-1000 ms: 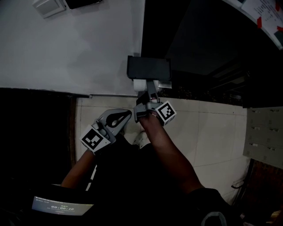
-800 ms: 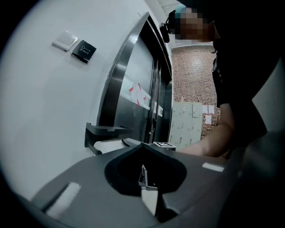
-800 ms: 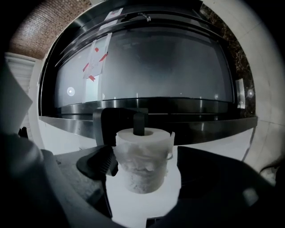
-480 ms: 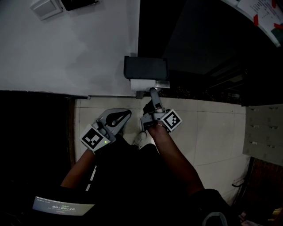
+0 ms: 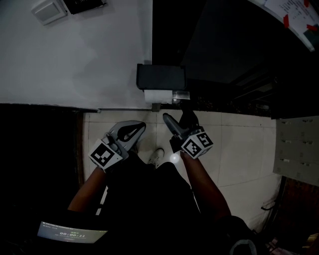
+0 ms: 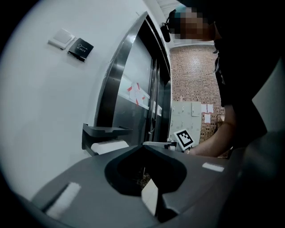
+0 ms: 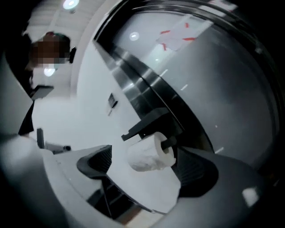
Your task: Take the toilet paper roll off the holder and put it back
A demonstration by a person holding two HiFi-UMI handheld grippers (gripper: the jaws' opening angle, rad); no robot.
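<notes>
The white toilet paper roll (image 5: 158, 96) sits on its peg under the dark wall holder (image 5: 160, 77), a loose sheet hanging down. In the right gripper view the roll (image 7: 149, 156) lies just ahead of my right gripper (image 7: 147, 173), framed between its wide-open jaws, with no pad touching it. In the head view my right gripper (image 5: 179, 118) stands below and right of the roll, rolled to one side. My left gripper (image 5: 132, 130) hangs lower left, shut and empty; its view shows the holder (image 6: 104, 131), the roll (image 6: 109, 146) and the right gripper's marker cube (image 6: 185, 138).
The holder is mounted on a white wall (image 5: 75, 60) beside a dark metal door (image 5: 224, 45). A switch plate (image 5: 47, 11) sits high on the wall. Tiled floor (image 5: 239, 144) lies below, with a shoe (image 5: 157, 157) and grey lockers (image 5: 296, 154) at the right.
My right gripper has drawn back from the roll toward the lower right and rolled its wrist. The roll stays on the holder. The left gripper has not moved.
</notes>
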